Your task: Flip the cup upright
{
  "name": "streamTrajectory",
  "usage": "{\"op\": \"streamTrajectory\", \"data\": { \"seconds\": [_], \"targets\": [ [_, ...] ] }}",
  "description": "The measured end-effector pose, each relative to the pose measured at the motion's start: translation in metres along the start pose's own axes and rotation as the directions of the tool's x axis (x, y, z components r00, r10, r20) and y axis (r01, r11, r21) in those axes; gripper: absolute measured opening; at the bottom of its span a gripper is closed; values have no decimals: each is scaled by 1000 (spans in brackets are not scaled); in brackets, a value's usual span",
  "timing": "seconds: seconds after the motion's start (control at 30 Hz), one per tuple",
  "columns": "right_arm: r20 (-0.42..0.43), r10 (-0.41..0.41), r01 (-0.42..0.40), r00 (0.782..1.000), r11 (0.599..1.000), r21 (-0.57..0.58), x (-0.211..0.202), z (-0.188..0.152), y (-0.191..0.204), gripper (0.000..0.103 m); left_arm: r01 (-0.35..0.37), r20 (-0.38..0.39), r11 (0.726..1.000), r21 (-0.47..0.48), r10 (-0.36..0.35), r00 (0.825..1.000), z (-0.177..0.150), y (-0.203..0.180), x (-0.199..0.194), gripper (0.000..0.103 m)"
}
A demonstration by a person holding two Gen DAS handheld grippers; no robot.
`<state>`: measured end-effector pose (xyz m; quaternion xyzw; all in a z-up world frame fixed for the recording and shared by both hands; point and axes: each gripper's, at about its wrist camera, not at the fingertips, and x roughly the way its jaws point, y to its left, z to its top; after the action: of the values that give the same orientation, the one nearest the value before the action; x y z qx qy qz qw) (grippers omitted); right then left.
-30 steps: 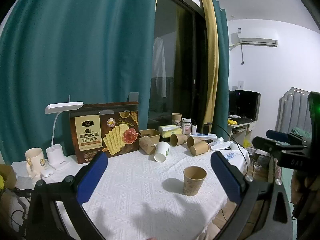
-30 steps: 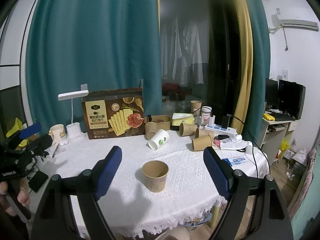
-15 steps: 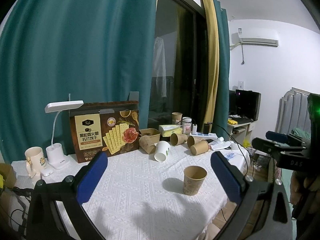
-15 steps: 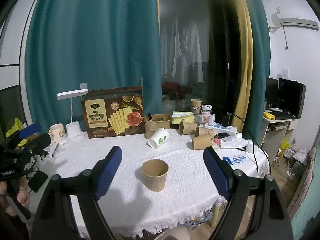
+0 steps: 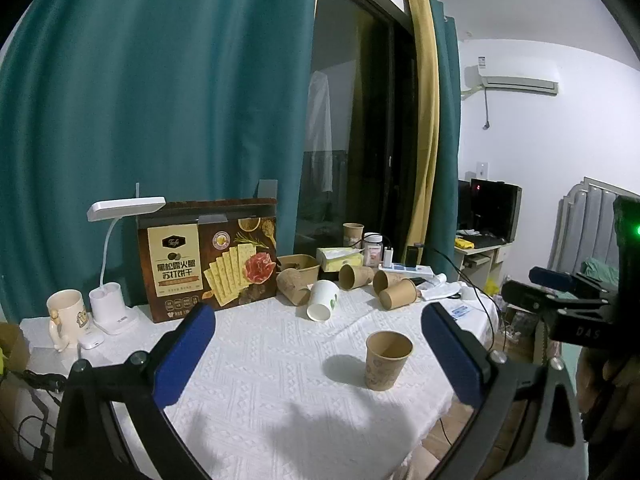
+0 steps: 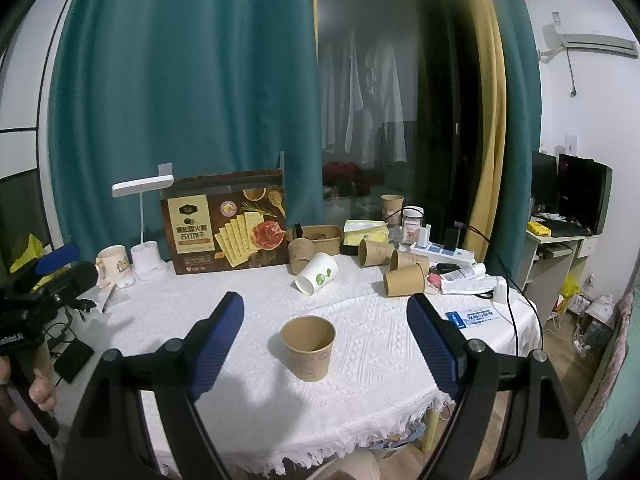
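Cup (image 6: 307,348): brown paper, upright on white tablecloth (image 6: 372,344), mouth up, faint print possibly on its side. My left gripper (image 5: 318,354) and right gripper (image 6: 325,344): both spread wide, holding nothing.

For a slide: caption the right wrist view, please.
Open right gripper faces an upright brown paper cup on the white tablecloth; more cups lie tipped behind.

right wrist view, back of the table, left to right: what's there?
Mug → desk lamp → cracker box → tipped white cup → tissue box → power strip
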<state>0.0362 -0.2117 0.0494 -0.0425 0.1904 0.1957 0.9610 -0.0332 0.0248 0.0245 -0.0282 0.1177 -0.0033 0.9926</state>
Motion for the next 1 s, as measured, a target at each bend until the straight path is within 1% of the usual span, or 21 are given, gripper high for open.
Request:
{"op": "streamTrajectory", "data": {
  "seconds": [0.2,1.0],
  "targets": [
    [1,4,-4,1000,1000,6,1,-1,-1,82,-11,12,1000,25,11,1000,2,-8,-1,103],
    [-3,1,-1,1000,1000,7,3,-1,-2,82,-10,6,1000,16,10,1000,5,-14,1,103]
  ]
}}
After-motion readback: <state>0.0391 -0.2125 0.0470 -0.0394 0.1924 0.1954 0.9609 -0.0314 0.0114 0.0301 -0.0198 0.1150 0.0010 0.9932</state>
